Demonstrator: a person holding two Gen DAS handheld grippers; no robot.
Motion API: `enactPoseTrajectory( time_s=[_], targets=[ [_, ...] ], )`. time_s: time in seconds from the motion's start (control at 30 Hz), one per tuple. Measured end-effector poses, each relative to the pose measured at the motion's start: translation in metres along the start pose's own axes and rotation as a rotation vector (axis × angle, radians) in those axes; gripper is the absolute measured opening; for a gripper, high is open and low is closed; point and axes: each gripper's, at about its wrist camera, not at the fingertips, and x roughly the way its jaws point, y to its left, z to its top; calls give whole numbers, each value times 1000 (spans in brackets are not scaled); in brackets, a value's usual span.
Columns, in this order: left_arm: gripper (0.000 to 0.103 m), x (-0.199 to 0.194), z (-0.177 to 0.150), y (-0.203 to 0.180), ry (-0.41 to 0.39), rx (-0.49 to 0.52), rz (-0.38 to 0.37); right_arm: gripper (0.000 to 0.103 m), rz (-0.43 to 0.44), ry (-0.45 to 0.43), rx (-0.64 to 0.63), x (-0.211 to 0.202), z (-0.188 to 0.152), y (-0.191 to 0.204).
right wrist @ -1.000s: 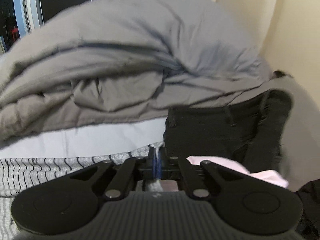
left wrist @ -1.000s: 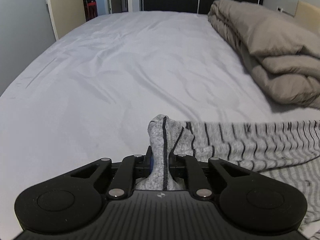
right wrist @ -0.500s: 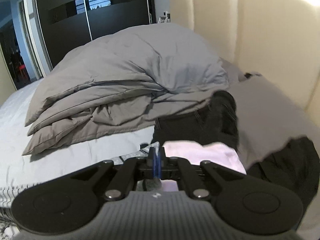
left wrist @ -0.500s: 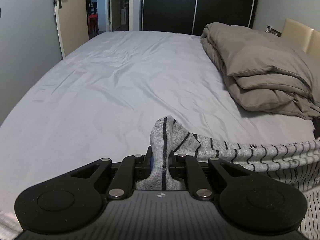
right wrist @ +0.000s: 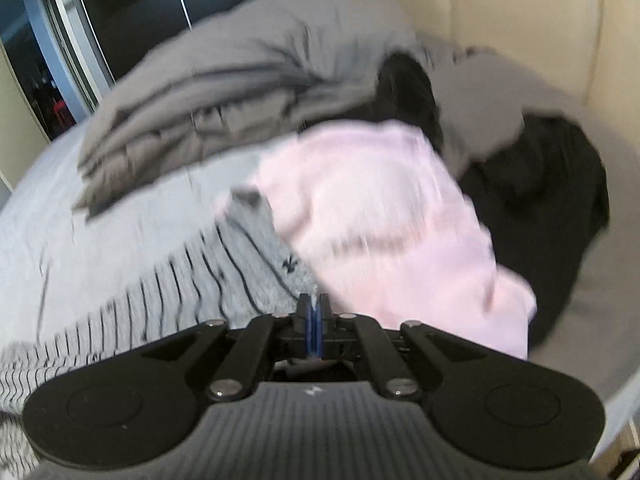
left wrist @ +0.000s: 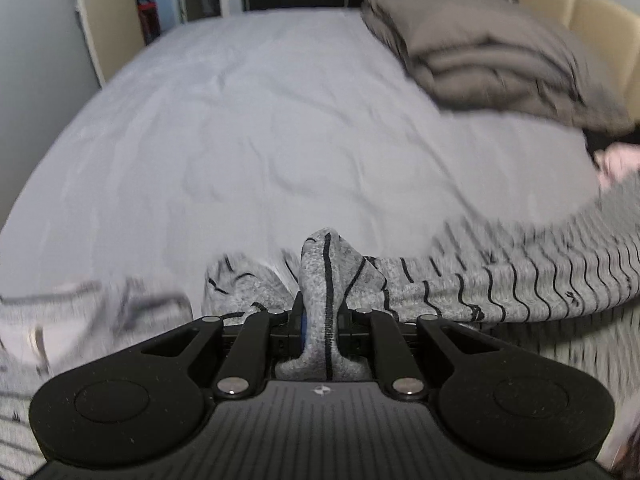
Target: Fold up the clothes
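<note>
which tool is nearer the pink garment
Right. The right tool sits just beside the pink garment, which fills its view. The left tool sees it only far off at its right edge.

**Q:** Left wrist view: what lies where?

**A:** The grey bed sheet (left wrist: 248, 128) fills the centre. A folded taupe duvet (left wrist: 492, 56) lies on it at upper right, before the cream padded headboard (left wrist: 580, 12). The grey black-striped knit garment (left wrist: 500, 280) runs along the lower frame from centre to right edge, a fold of it between the left gripper (left wrist: 320, 320) fingers.

**Q:** And the right wrist view?

**A:** The striped garment (right wrist: 180, 292) occupies the lower left, reaching the right gripper (right wrist: 314, 324). A pale pink garment (right wrist: 380, 220) lies centre right, just beside it; black clothing (right wrist: 540, 200) lies behind, at right.
</note>
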Motion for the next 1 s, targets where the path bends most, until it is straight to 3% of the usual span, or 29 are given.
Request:
enactPoseTrajectory(
  time_s=[0.1, 0.27, 0.37, 0.43, 0.5, 0.7, 0.77, 0.9, 1.0],
  targets=[
    [10, 9, -16, -4, 54, 17, -9, 7, -20, 41, 3, 8, -24, -4],
    [19, 10, -30, -8, 97, 48, -5, 8, -41, 20, -13, 1, -37, 4],
    [30, -2, -33, -10, 71, 83, 7, 9, -51, -4, -54, -12, -45, 8],
    [49, -12, -36, -10, 37, 91, 6, 9, -46, -18, -52, -22, -49, 6],
    [50, -23, -38, -9, -8, 101, 6, 10, -48, -25, -44, -29, -54, 4],
    [54, -9, -26, -17, -16, 119, 32, 17, -23, -78, -44, -51, -57, 14],
    [54, -4, -22, -20, -17, 125, 41, 38, -3, -90, -71, -54, -56, 30],
    [54, 6, -14, -26, -21, 136, 59, 42, 4, -111, -144, -55, -53, 70],
    [54, 17, -6, -9, -2, -9, 58, 42, 36, -113, -155, -46, -53, 97]
  ],
)
